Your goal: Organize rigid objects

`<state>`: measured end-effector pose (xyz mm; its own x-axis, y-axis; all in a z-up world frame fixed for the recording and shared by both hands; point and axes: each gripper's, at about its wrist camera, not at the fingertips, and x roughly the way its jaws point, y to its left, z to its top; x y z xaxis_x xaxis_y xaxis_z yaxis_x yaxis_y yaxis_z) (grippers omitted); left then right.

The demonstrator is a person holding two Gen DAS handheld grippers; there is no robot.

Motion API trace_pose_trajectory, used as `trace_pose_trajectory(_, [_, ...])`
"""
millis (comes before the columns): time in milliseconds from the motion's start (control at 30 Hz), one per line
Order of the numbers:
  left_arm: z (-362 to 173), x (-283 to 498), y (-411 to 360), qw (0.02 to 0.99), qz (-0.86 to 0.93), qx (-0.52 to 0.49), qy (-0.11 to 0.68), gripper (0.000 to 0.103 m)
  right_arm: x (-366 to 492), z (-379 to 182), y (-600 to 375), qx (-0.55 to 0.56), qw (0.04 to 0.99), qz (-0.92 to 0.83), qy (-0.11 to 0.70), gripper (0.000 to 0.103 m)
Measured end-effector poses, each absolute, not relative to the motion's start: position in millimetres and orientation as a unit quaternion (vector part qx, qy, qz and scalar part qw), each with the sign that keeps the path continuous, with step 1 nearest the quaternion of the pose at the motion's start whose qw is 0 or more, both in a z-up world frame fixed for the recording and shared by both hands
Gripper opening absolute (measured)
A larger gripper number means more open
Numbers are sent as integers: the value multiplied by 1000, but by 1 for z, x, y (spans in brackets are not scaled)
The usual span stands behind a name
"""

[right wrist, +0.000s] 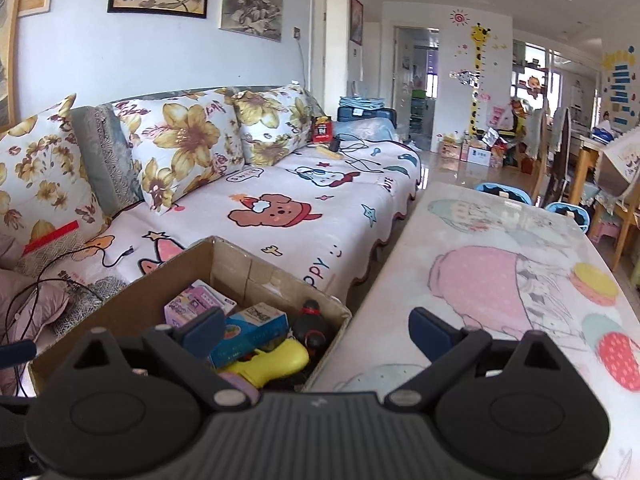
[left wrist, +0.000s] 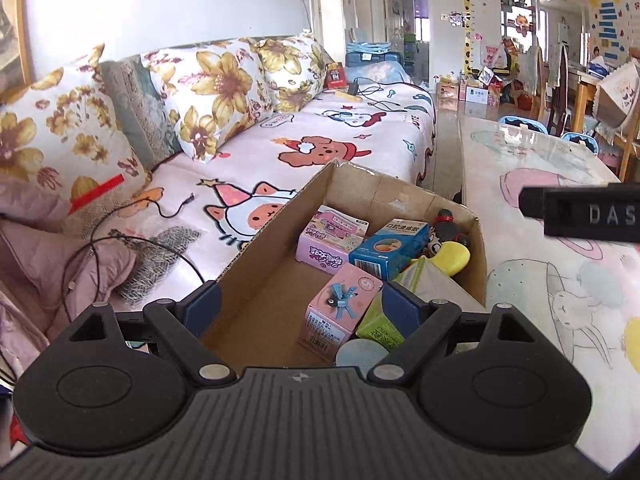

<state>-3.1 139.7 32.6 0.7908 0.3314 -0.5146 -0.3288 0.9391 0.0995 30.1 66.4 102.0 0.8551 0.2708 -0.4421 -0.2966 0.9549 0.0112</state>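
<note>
A cardboard box (left wrist: 260, 276) stands at the table's left edge beside the sofa. Inside lie a pink carton (left wrist: 340, 308), a purple-pink carton (left wrist: 330, 240), a blue carton (left wrist: 386, 250), a green carton (left wrist: 384, 320), a yellow toy (left wrist: 454, 258) and a dark figure (left wrist: 448, 224). My left gripper (left wrist: 300, 304) is open and empty, hovering over the box. My right gripper (right wrist: 316, 330) is open and empty above the box's right wall (right wrist: 328, 344); the blue carton (right wrist: 252, 332), yellow toy (right wrist: 276, 360) and dark figure (right wrist: 312, 320) show below it.
The table (right wrist: 500, 280) with a cartoon-print cover stretches right and ahead. The sofa (left wrist: 300, 152) with flowered cushions and cables lies left. Chairs (right wrist: 556, 168) and blue stools (right wrist: 504, 192) stand at the table's far end. The right gripper's body (left wrist: 580, 212) shows in the left view.
</note>
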Motion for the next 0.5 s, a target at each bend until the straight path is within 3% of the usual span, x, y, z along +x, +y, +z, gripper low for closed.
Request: trace_pose_trajectory(500, [66, -57, 113, 951, 181, 17, 250, 103, -56, 122, 42, -18, 968, 115, 224, 98])
